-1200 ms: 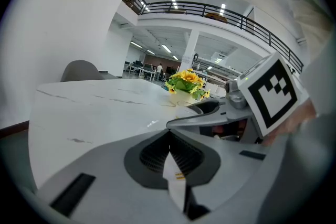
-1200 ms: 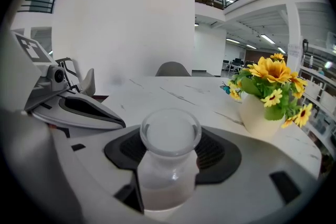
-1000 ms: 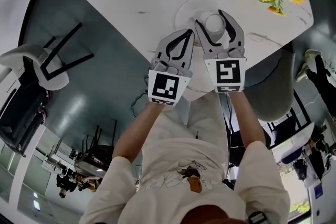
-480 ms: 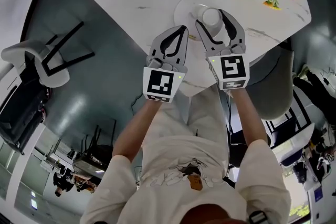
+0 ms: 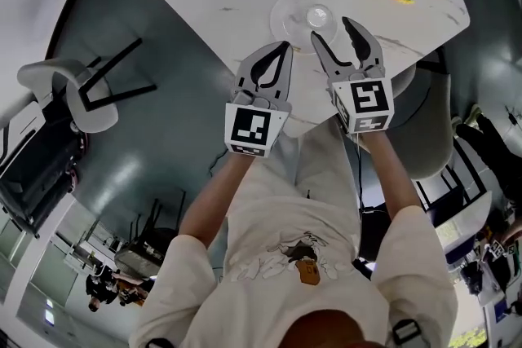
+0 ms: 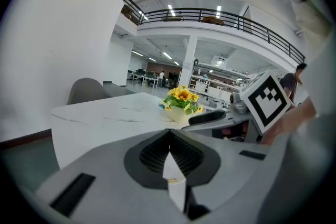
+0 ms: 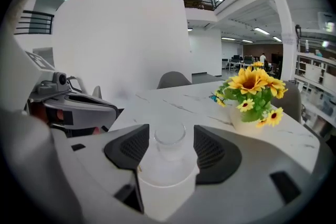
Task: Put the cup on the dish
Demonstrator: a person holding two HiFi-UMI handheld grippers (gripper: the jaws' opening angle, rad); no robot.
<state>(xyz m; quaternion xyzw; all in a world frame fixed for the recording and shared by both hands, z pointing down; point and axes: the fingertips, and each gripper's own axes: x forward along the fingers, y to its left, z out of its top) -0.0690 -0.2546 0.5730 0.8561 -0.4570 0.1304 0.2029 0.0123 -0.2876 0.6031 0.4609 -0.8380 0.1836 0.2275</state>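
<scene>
Cup [image 5: 318, 15] looks parked on the dish [image 5: 283, 12], so we reckon we're at the let-go step.
Right gripper [image 5: 333, 41] has its jaws wide apart, cup just ahead of them and untouched; left gripper [image 5: 277, 53] is clamped together on nothing. Next we'd back straight off without clipping the cup.

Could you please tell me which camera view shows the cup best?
The right gripper view: the clear cup stands close ahead, framed by the open right claw. The head view shows it small, from above, on the dish. The left gripper view does not show it.
</scene>
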